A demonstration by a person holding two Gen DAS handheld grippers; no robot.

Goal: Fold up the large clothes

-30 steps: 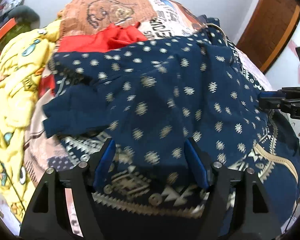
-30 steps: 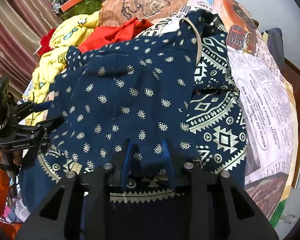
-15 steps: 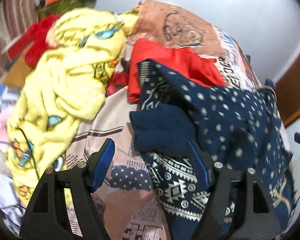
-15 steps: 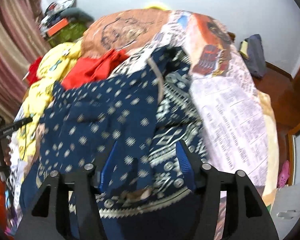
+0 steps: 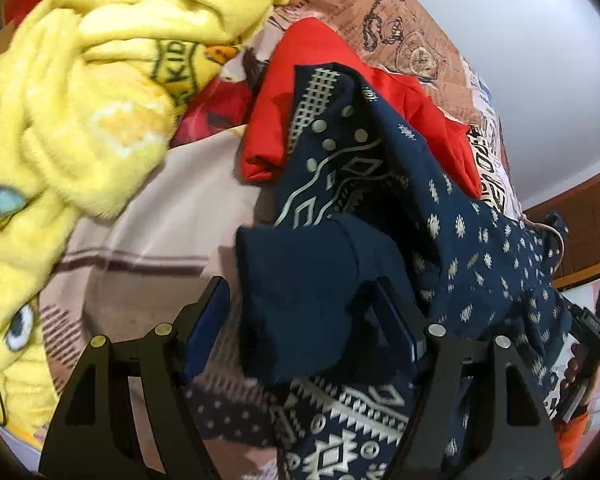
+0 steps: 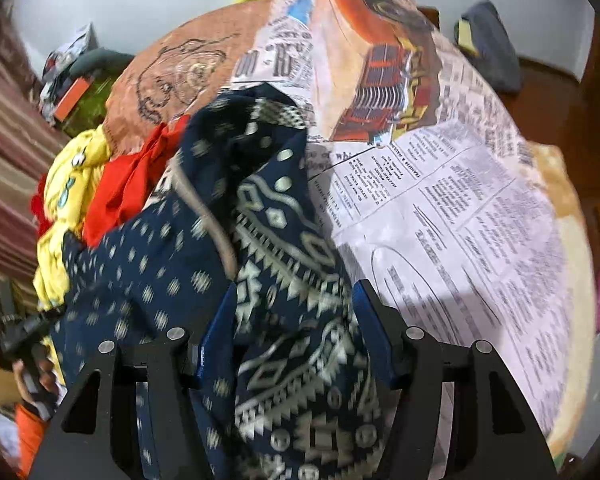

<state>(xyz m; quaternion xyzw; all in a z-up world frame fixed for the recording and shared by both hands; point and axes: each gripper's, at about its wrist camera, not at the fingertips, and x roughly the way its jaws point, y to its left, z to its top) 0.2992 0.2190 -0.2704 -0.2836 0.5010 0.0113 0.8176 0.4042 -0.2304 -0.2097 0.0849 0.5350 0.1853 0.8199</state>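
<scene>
A large navy garment [image 5: 480, 248] with a cream pattern lies crumpled on the bed. My left gripper [image 5: 300, 320] is open, its blue pads on either side of a plain navy sleeve end [image 5: 300, 296] without pinching it. In the right wrist view the same garment [image 6: 268, 240] is bunched up with its patterned border showing. My right gripper [image 6: 296, 320] is open, with the patterned cloth lying between its pads. The other gripper shows at the far left [image 6: 16, 332] of that view.
A yellow plush blanket [image 5: 80, 112] is heaped on the left. A red garment [image 5: 292, 120] lies under the navy one's far edge. The bed has a newspaper-print sheet [image 6: 460, 208]. A dark cloth [image 6: 488, 44] lies by the wall. Striped curtains [image 6: 4, 200] hang at left.
Both grippers have moved apart to the garment's sides; the left swung toward the sleeve and yellow blanket, the right toward the patterned border. The right gripper has opened and the garment is more bunched.
</scene>
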